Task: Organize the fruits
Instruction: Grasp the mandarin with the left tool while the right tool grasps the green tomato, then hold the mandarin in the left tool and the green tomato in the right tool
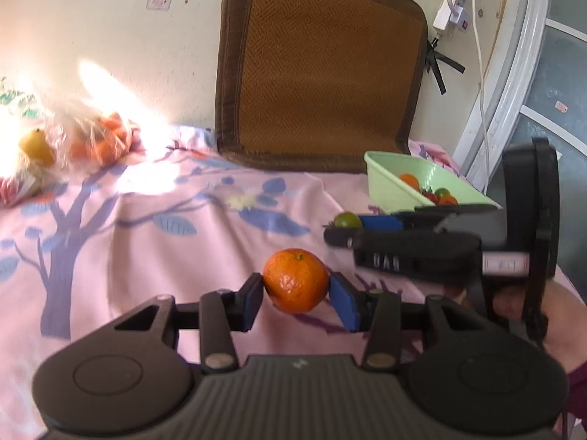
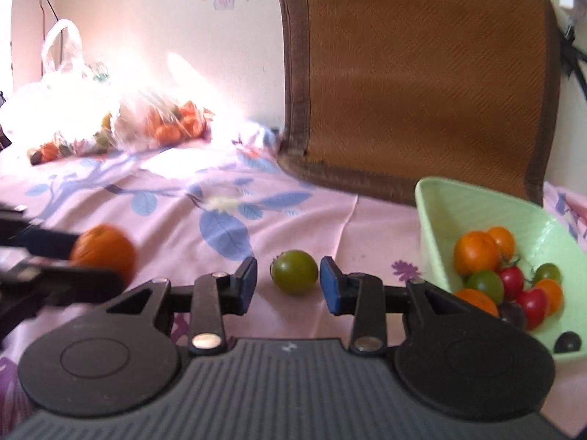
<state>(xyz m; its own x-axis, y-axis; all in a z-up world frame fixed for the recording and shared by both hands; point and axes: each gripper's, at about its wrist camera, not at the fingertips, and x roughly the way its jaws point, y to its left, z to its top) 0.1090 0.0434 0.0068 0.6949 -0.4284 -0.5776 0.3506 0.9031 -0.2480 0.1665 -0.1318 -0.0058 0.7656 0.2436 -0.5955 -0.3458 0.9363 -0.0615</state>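
My left gripper [image 1: 295, 286] is shut on an orange mandarin [image 1: 295, 280], held over the pink floral sheet [image 1: 146, 242]. It also shows in the right wrist view [image 2: 104, 251] at the left, blurred. My right gripper [image 2: 288, 280] is open, its blue pads either side of a green tomato [image 2: 294, 271] lying on the sheet, with gaps on both sides. The same tomato [image 1: 347, 220] shows by the right gripper's fingers in the left wrist view. A light green basket [image 2: 473, 201] at the right holds several oranges and red, green and dark tomatoes.
A brown woven cushion [image 1: 323, 69] leans on the wall behind the basket [image 1: 389, 183]. Clear plastic bags of oranges and other fruit [image 2: 165, 121] lie at the sunlit far left. A power strip and cables [image 1: 451, 11] hang at the upper right.
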